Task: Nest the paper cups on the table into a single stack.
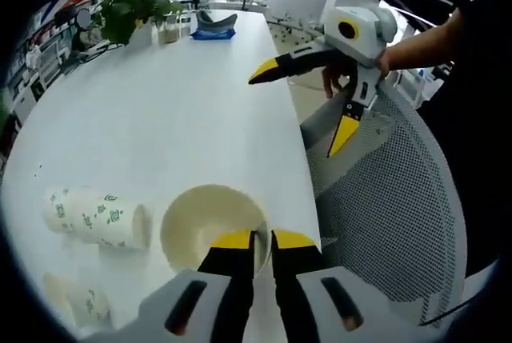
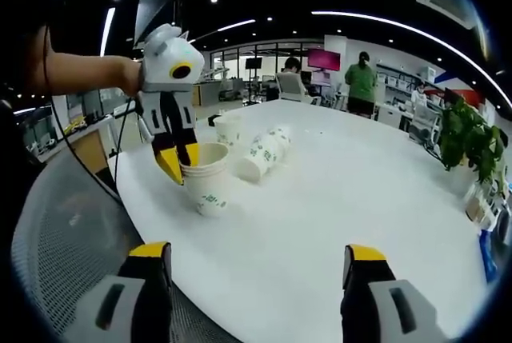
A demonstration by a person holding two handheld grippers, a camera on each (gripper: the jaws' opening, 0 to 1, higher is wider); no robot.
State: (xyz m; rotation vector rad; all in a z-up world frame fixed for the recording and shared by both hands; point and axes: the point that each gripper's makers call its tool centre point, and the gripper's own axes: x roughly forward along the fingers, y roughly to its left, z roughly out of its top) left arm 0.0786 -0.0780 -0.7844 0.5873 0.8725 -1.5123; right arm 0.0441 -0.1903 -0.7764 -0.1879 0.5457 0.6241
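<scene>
While left gripper pinches cup, white table fronts office

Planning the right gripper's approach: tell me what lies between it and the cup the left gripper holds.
Bare white tabletop, seen in the right gripper view: nothing stands between the open right gripper and the upright paper cup held by the left gripper.

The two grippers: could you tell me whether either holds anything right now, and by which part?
The left gripper pinches the upright paper cup by its rim. The right gripper is open, holding nothing.
</scene>
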